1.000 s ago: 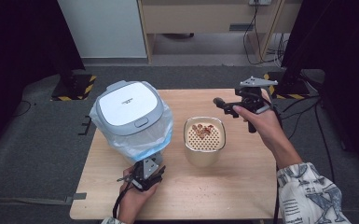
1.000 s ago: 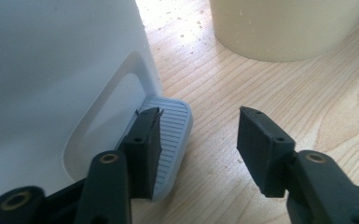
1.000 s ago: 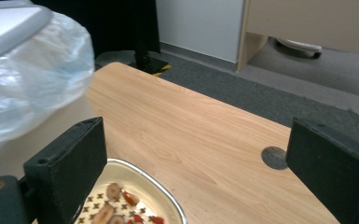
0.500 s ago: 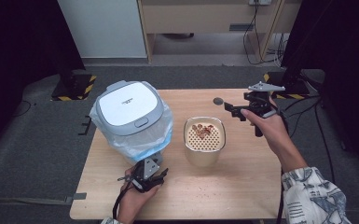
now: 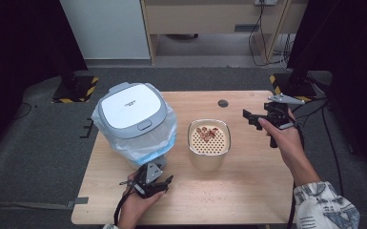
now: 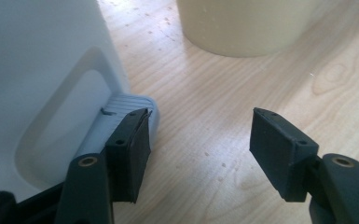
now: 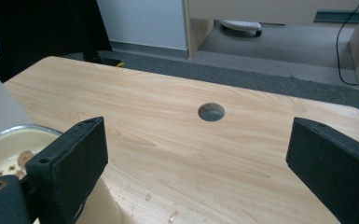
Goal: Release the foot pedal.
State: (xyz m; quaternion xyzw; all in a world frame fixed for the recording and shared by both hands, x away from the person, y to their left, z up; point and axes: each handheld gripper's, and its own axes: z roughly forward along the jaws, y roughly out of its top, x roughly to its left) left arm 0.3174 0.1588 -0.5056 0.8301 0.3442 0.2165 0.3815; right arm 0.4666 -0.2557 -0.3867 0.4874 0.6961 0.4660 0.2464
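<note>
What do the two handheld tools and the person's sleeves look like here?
Both are black. The right tool carries a grey three-cornered plate on top and a pistol-like handle; its jaws are flat, blocky black pads. The left tool has small grey metal parts, brass-coloured pivot pins and a thin black cable. The right arm wears a pale patterned sleeve.

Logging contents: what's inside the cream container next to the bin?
The cream container holds a perforated insert with a small heap of brownish bits at its far edge. Anything beneath the insert is covered, so I can't tell.
</note>
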